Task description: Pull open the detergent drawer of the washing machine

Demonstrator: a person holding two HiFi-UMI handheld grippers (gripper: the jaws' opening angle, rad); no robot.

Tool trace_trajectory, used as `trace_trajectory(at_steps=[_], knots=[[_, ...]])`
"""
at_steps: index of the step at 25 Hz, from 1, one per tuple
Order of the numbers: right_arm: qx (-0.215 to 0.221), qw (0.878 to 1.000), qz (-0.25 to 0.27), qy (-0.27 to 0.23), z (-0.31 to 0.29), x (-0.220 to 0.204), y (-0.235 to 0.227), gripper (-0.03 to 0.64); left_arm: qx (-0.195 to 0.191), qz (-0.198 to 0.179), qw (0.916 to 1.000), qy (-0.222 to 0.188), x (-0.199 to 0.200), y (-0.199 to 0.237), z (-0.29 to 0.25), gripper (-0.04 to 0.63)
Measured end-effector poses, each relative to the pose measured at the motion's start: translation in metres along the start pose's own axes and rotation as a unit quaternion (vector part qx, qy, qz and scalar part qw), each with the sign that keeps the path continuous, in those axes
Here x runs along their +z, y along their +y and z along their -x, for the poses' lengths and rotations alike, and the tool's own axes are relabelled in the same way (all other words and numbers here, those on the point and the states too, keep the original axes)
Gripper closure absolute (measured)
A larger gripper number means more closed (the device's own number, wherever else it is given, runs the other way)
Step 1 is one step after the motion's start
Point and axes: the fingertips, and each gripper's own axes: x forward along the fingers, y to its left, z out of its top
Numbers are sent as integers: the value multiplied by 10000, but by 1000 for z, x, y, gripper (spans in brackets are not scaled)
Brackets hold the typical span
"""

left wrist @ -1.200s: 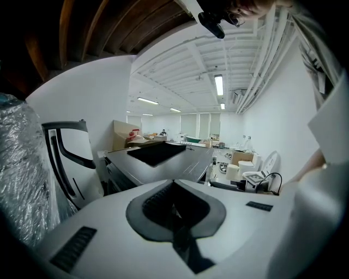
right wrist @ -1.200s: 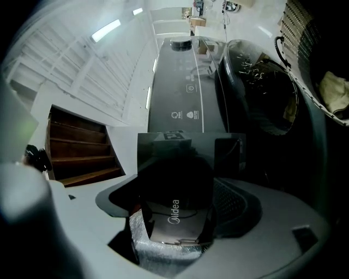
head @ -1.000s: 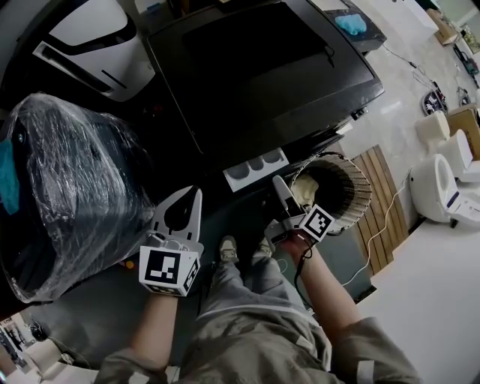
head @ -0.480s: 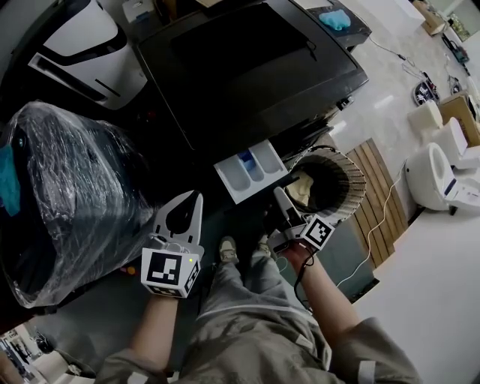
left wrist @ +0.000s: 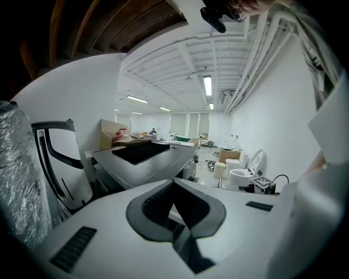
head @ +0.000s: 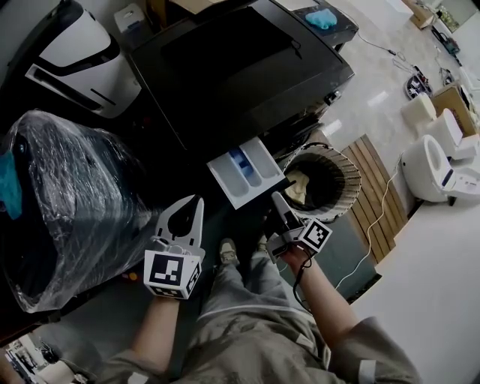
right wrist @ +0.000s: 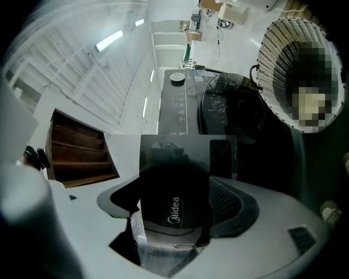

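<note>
Right gripper (right wrist: 174, 218) clamps detergent drawer (head: 247, 171) front edge (basket (head: 354, 180) just beside).

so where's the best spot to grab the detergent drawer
Grip the detergent drawer by its dark front panel, coming from the front of the washing machine. The panel is a thin flat slab at the drawer's outer end; the right gripper has its jaws shut across it.

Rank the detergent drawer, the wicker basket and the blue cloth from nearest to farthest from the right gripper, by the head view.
1. Detergent drawer, held in the right gripper's jaws.
2. Wicker basket, just to its right.
3. Blue cloth, far off at the view's top.
</note>
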Motion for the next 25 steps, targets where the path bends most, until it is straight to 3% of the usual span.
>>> trace_trajectory(at_steps=[6,13,17,22,25], knots=[[-216,9996,132,78,0,1,0,209,9,-27,10000,-1,-1,-1,8,579],[-962,9880,1193,204,13,12,8,209,29,-13,10000,-17,2,-2,17,580],[-1408,9654,2163,381,23,20,21,209,53,-17,10000,-64,8,-2,23,580],[-1613,9327,3195,437,36,33,51,220,90,-40,9998,-148,22,-3,34,580],[-1573,9098,3822,369,38,38,82,313,122,-75,9997,-208,33,-1,41,580]])
